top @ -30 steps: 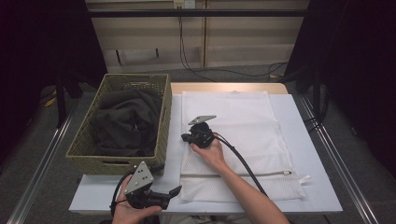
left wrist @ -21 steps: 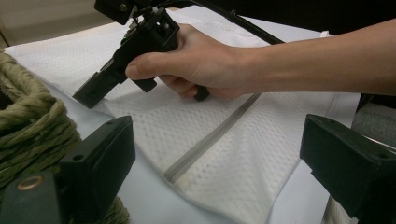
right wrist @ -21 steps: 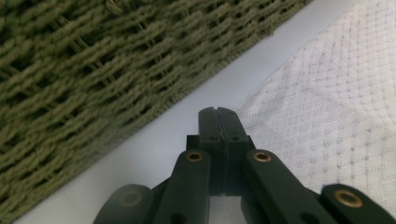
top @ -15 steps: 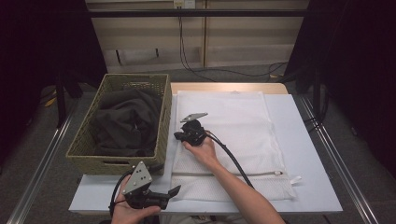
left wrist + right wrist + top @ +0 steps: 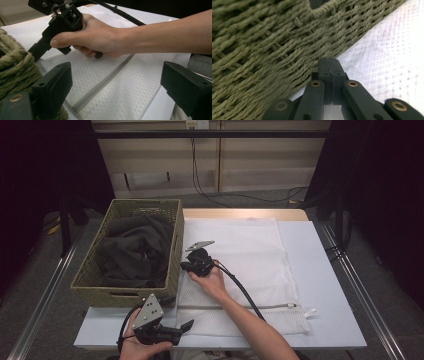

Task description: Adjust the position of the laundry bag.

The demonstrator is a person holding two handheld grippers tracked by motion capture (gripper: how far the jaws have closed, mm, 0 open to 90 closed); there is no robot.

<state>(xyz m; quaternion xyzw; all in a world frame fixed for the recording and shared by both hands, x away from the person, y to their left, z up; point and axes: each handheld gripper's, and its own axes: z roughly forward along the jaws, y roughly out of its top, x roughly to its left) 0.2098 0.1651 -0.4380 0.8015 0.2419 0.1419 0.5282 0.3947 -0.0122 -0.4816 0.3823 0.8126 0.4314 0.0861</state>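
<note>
At the left of the high view a woven basket (image 5: 127, 287) sits on the desk (image 5: 325, 265), with dark clothes (image 5: 132, 252) heaped inside it. Below the basket, at the bottom left of the frame, the left tongs (image 5: 187, 326) lie low over the near edge of the desk, held in the person's left hand (image 5: 142, 347). In the left gripper view their two black jaws stand wide apart, one at the lower left beside the basket's corner and one at the lower right, with nothing between them but the white mesh bag (image 5: 120, 85) and its grey zipper (image 5: 105, 82) running diagonally across the cloth.

Toward the middle of the high view the right tongs (image 5: 184, 266) rest on the mesh bag (image 5: 245, 265) just beside the basket's right wall, gripped by the right hand (image 5: 210, 282), with a black cable (image 5: 242, 290) trailing back along the forearm. In the right gripper view the jaws are pressed flat together at the lower centre of the frame, with no gap and nothing seen between them; their tip sits where the basket wall (image 5: 262, 45) meets the mesh bag (image 5: 387, 62).

The bag lies flat across the centre of the desk, its zipper (image 5: 240, 307) running along the near side toward the lower right.
</note>
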